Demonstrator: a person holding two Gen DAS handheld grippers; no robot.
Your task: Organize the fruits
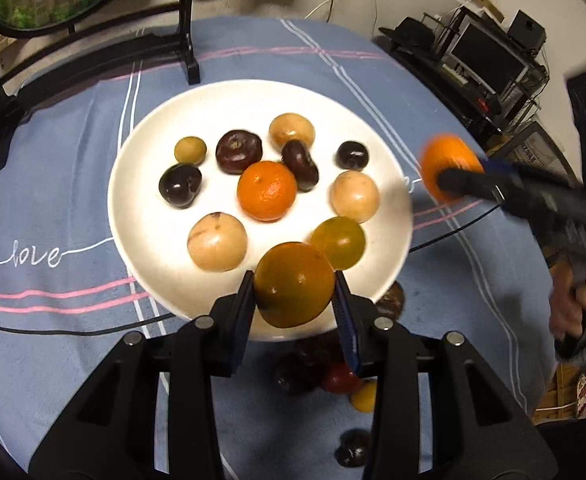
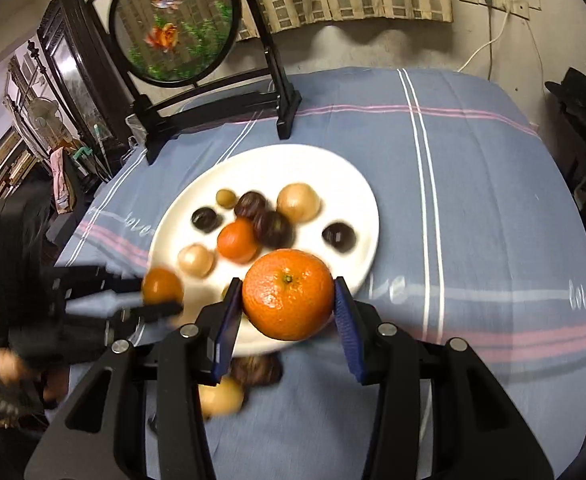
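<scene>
Ten fruits already sit on the round white plate (image 1: 133, 208). The left gripper (image 1: 295, 300) squeezes a greenish-orange mandarin (image 1: 293, 284) over the plate's near edge. The right gripper (image 2: 287, 306) squeezes a bright orange mandarin (image 2: 287, 300) there too. A few small loose fruits (image 1: 333, 380) wait on the blue striped tablecloth (image 1: 53, 200).

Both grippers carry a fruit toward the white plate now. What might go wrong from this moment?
1. The plate is crowded; a dropped fruit may knock the small dark fruits rolling.
2. The left gripper and the right gripper approach the same near rim and may collide.
3. The greenish orange and the bright orange are round and held at the fingertips, so they might slip.
</scene>
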